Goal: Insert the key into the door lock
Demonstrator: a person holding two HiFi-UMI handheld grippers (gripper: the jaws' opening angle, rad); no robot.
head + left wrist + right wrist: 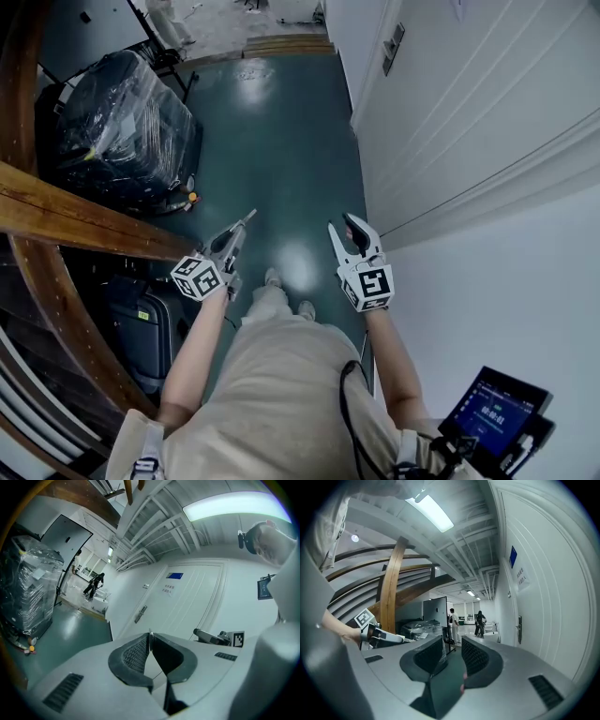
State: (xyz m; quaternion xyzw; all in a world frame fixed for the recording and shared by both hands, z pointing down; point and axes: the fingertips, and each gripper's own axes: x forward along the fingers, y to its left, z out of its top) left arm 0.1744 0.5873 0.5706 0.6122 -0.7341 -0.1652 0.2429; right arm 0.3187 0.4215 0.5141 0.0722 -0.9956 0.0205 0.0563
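Key: thin pale metal sliver, seen edge-on, clamped tight in your left tool, its length pointing forward along the jaws. Your right tool gapes, holding nothing.

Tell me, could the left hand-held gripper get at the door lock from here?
Probably not yet. The left hand-held gripper, shut on a thin key, hangs well short of the door lock further along the corridor. Nothing seems to block the way, though.
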